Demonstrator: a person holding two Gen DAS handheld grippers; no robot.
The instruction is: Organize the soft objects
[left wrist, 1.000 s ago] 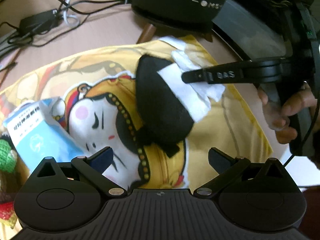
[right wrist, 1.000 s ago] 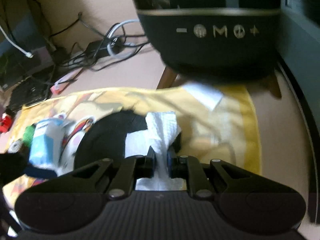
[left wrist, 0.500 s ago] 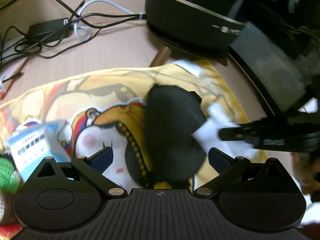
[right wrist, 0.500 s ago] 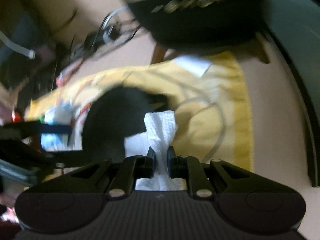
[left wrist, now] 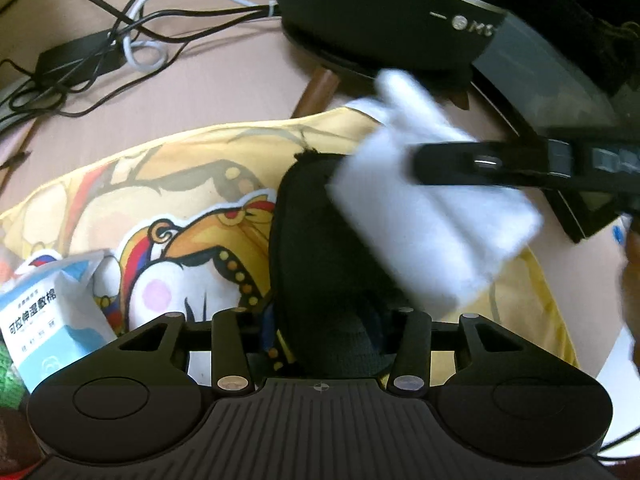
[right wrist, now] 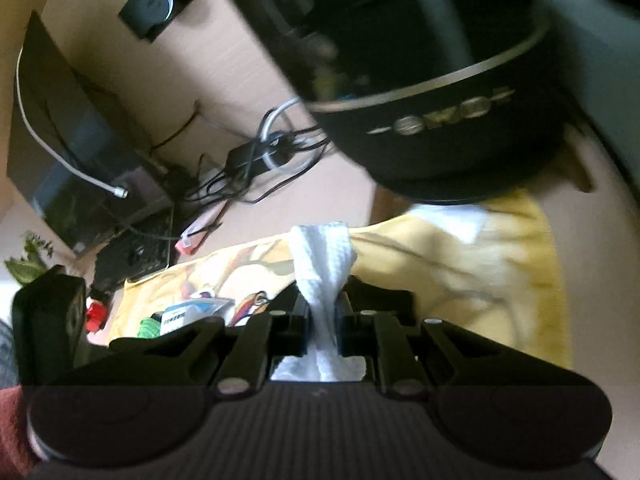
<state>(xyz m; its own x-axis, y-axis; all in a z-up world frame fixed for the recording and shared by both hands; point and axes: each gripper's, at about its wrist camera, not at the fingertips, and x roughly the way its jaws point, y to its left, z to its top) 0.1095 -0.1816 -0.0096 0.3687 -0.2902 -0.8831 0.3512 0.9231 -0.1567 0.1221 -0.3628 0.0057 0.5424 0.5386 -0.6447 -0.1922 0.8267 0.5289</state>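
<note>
A black soft pouch [left wrist: 320,260] lies on a yellow printed cushion [left wrist: 160,184]. My left gripper [left wrist: 322,320] straddles the pouch's near end. Its jaws are closing, and the pads rest against the pouch's sides. My right gripper [right wrist: 322,308] is shut on a white tissue [right wrist: 322,264], which sticks up between its fingers. In the left wrist view that tissue [left wrist: 432,216] hangs blurred above the pouch's far right side, with the right gripper [left wrist: 420,160] reaching in from the right. The cushion [right wrist: 460,264] spreads below.
A black speaker [left wrist: 380,12] on wooden feet stands behind the cushion, with a dark panel [left wrist: 540,80] to its right. Tangled cables [left wrist: 100,52] lie at the far left. A blue-white box [left wrist: 44,320] and a green knitted item [left wrist: 8,376] sit at the cushion's left end.
The right gripper has lifted the white tissue off the black pouch, up and to the right. The left gripper's jaws have narrowed from wide open onto the pouch's near end.
</note>
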